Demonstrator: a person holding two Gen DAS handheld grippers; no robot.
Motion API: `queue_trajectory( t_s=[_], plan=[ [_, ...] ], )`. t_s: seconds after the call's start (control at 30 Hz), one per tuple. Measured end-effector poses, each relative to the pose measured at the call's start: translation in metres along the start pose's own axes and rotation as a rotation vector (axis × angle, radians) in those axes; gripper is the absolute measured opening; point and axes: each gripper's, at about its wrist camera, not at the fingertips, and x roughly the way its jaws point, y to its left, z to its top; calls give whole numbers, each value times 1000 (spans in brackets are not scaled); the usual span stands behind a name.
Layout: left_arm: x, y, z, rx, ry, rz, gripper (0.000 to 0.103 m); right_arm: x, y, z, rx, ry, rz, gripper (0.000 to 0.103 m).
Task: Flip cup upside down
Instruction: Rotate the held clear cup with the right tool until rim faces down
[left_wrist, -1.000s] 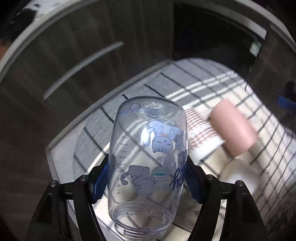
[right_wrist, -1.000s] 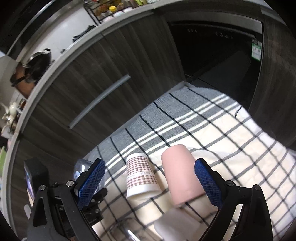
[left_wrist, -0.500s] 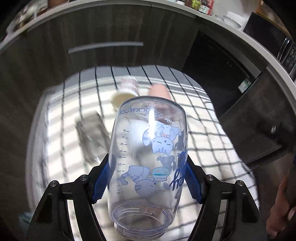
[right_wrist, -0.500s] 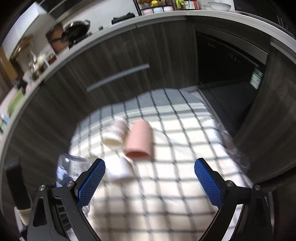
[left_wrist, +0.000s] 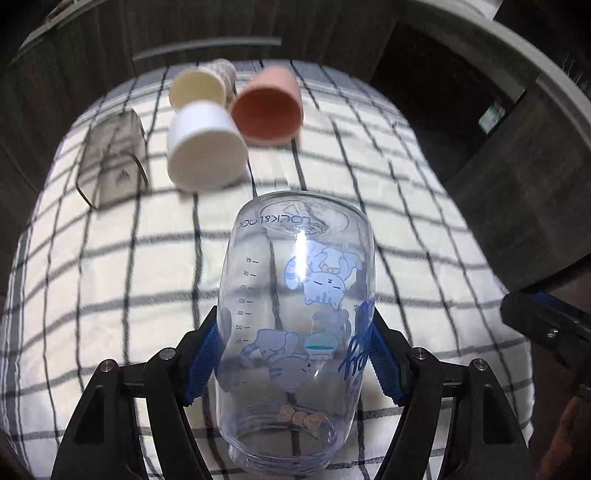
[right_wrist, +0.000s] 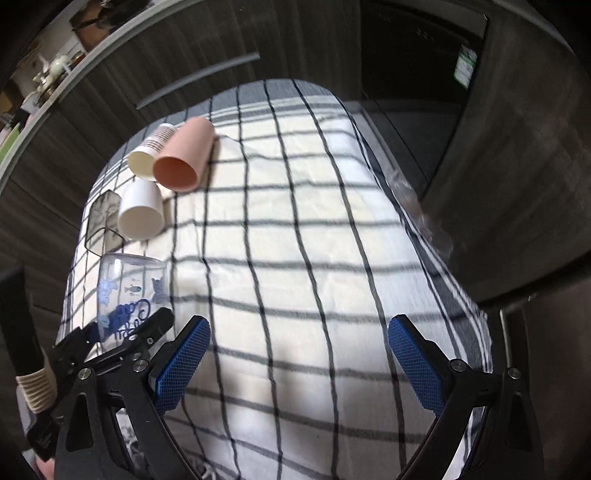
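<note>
My left gripper (left_wrist: 295, 354) is shut on a clear plastic cup (left_wrist: 295, 332) printed with blue cartoon animals. The cup's closed base points away from me and its open mouth is toward the camera, held above the checked cloth (left_wrist: 110, 295). In the right wrist view the same cup (right_wrist: 129, 291) shows at the lower left, held by the left gripper's fingers (right_wrist: 147, 332). My right gripper (right_wrist: 297, 354) is open and empty above the cloth (right_wrist: 295, 221).
A white cup (left_wrist: 203, 147), a pink cup (left_wrist: 269, 107) and a patterned paper cup (left_wrist: 201, 88) lie on their sides at the cloth's far end, with a clear cup (left_wrist: 110, 162) to their left. Dark cabinet fronts (right_wrist: 147, 74) stand beyond.
Both grippers have pulled back and tilted down over the cloth. The far cups now look smaller and farther off. The left gripper keeps its hold on the clear cup.
</note>
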Motion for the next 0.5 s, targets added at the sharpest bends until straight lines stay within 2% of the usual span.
queue_trajectory(
  t_s=[0.2, 0.37, 0.4, 0.5],
  plan=[
    [19, 1, -8, -13, 38, 18, 72, 8, -3, -5, 1, 10, -6, 97],
    [21, 1, -9, -12, 34, 12, 72, 9, -2, -4, -7, 15, -11, 97],
    [20, 1, -9, -15, 41, 7, 73, 9, -2, -5, -9, 15, -13, 97],
    [13, -1, -10, -5, 45, -8, 86, 6, -1, -4, -13, 14, -16, 97]
  ],
)
